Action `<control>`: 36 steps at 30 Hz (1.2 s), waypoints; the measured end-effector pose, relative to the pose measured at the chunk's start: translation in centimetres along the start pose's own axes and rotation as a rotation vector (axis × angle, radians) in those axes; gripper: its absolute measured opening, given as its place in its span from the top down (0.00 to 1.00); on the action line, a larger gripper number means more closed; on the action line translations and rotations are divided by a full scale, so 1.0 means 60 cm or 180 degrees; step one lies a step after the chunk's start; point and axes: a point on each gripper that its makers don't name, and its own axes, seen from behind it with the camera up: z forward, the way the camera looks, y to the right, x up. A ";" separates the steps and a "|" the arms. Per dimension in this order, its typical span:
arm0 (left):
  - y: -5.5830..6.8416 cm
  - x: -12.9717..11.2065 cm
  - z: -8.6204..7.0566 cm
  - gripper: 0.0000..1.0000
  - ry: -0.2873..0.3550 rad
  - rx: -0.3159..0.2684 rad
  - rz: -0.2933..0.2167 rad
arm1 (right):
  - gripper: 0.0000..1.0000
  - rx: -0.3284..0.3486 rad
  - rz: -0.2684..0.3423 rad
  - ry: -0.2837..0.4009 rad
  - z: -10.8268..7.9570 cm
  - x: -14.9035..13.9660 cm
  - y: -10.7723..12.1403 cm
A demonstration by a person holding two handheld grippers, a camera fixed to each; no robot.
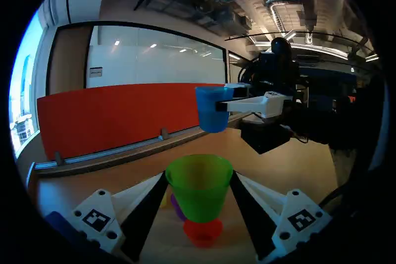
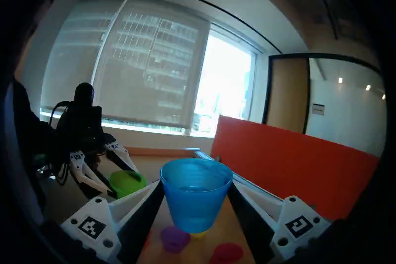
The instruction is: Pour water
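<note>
Fingers (image 1: 148, 204) of the left gripper (image 1: 199, 181) closed in snug on either side of a translucent green plastic cup (image 1: 199, 192), pressing the wall just under the rim. Held upright, mouth open to the ceiling, ready to receive. Lifted clear of the pale wooden worktop (image 1: 297, 165), by the look of it, with a small red-orange plastic cup (image 1: 203, 232) and a small purple cup (image 1: 175, 208) sitting below.

Over on the right gripper (image 2: 195, 184), same story: 2 fingers (image 2: 146, 209) squeezed onto a translucent blue plastic cup (image 2: 195, 199), level, no tilt yet. Possibly a faint water line inside, though hard to call through the tinted wall. Seen from the left gripper view, carried higher than the green cup and beyond it, well apart, nowhere near over its mouth. Makes sense: source held high and flat to avoid slopping on the way, receiver held steady and low.

Judging the stage: approach, not pour. Calls for bringing the blue rim above the green mouth, then tipping slowly. Worth watching the grip: smooth tapered plastic, pinched from 2 sides only, liable to slip or twist once tilted. Red partition panel (image 1: 114, 115) along the worktop's far edge, out of the way.
</note>
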 end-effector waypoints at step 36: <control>0.041 0.007 0.014 0.11 0.0094 -0.0171 0.0025 | 0.10 0.0215 -0.1228 0.0002 0.050 0.049 -0.057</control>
